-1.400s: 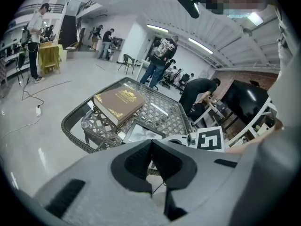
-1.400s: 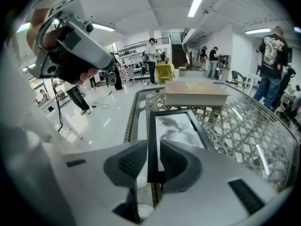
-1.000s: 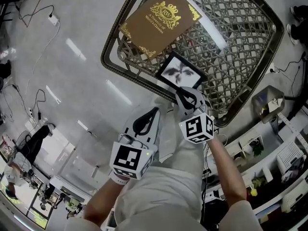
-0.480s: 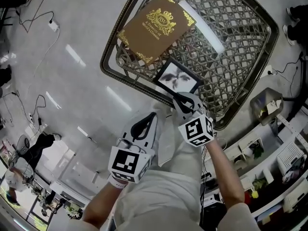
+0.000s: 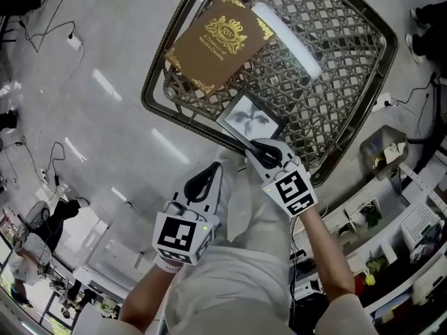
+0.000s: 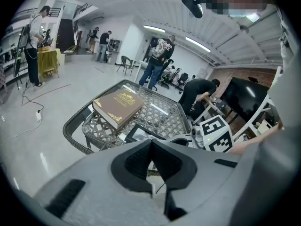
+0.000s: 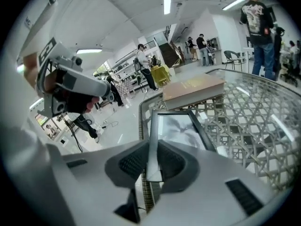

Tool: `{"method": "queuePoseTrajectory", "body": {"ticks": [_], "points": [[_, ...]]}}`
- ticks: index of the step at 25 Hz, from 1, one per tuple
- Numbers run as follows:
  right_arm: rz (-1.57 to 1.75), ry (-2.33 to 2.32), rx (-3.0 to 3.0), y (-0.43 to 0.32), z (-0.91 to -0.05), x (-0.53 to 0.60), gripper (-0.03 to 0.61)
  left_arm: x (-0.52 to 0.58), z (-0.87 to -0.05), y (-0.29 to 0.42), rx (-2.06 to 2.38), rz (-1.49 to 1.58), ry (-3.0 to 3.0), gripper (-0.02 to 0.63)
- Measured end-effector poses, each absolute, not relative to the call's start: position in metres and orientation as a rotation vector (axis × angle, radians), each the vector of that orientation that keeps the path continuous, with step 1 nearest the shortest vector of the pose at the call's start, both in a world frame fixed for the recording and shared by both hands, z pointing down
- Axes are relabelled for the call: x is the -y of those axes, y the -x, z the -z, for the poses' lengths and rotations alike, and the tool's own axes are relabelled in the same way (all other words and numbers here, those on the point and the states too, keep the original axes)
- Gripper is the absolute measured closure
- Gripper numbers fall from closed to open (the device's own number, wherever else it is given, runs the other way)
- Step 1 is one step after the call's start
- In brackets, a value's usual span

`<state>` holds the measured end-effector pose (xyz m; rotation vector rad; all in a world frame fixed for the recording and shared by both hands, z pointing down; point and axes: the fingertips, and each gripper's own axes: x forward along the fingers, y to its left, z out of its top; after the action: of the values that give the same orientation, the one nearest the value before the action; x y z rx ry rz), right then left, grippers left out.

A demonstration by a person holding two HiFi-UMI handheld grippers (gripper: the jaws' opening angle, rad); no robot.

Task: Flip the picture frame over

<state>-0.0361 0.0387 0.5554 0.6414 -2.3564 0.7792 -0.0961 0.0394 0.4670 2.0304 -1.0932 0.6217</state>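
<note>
Nearest, my left gripper (image 5: 207, 180) hangs off the near side of the table, over pale trousers, its marker cube (image 5: 180, 236) toward my wrist. In the left gripper view its jaws (image 6: 151, 147) are pressed together with nothing between them. Just to the right, my right gripper (image 5: 262, 152) reaches over the table's near rim. In the right gripper view its jaws (image 7: 153, 157) are clamped on the thin near edge of the picture frame (image 7: 181, 126), at the frame's left side.

The picture frame (image 5: 249, 117) sits at the near edge of the table with its picture side up: a dark leaf-like figure on a pale ground inside a black border. I cannot tell whether it lies flat on the top or is raised slightly.

Beyond the frame, apart from it, a brown book (image 5: 216, 42) with gold ornament on its cover lies on the far left part of the top. The table (image 5: 150, 93) has a woven lattice top and a dark rounded rim.

Farther off, the left gripper view shows a pale floor and several people (image 6: 157, 62) standing in a large hall.
</note>
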Motion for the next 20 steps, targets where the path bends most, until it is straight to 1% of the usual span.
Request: {"method": "queuePoseTrajectory", "body": {"ticks": [5, 12, 20], "points": [[-0.929, -0.661, 2.394, 0.035, -0.547, -0.038, 0.503, -0.038, -0.466, 0.093, 1.089, -0.619, -2.038, 0.589], [-1.318, -0.682, 2.473, 0.036, -0.526, -0.029, 0.503, -0.037, -0.463, 0.092, 1.087, -0.621, -2.042, 0.589], [-1.583, -0.654, 2.495, 0.038, -0.515, -0.019, 0.503, -0.034, -0.464, 0.092, 1.084, -0.629, -2.040, 0.589]]}}
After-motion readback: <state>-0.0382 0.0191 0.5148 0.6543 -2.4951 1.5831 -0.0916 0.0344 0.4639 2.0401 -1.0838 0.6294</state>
